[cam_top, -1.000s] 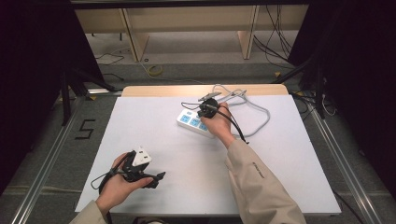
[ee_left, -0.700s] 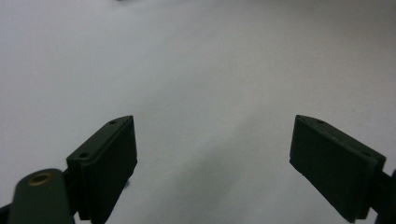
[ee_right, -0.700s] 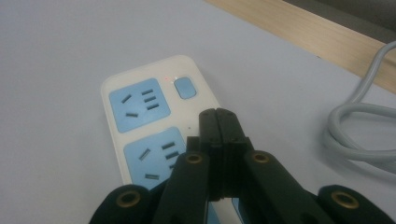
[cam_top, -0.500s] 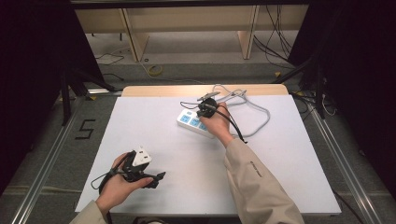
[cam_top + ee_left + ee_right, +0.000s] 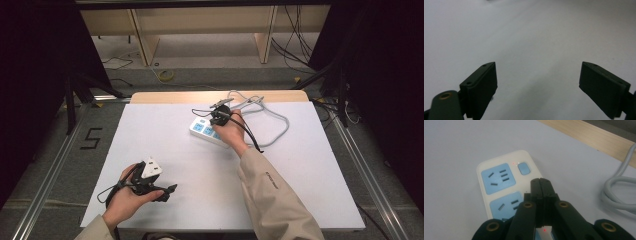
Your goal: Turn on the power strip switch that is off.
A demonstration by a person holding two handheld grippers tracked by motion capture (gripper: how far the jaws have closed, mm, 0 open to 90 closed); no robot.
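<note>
A white counter (image 5: 165,145) is set in a dark room. One power strip (image 5: 206,131) and one cable (image 5: 272,120) are seen on it. The right gripper's (image 5: 541,185) fingers are pressed together on nothing above the strip; the left gripper's (image 5: 537,82) are spread wide, empty.

Beige jacket sleeve (image 5: 272,195); black grippers with brass-ringed screw holes, black trailing cables, flat dark fingers (image 5: 481,87).

I read one sign: a black figure 5 (image 5: 91,138) marked on the grey floor (image 5: 45,165) left of my surface (image 5: 165,135).
</note>
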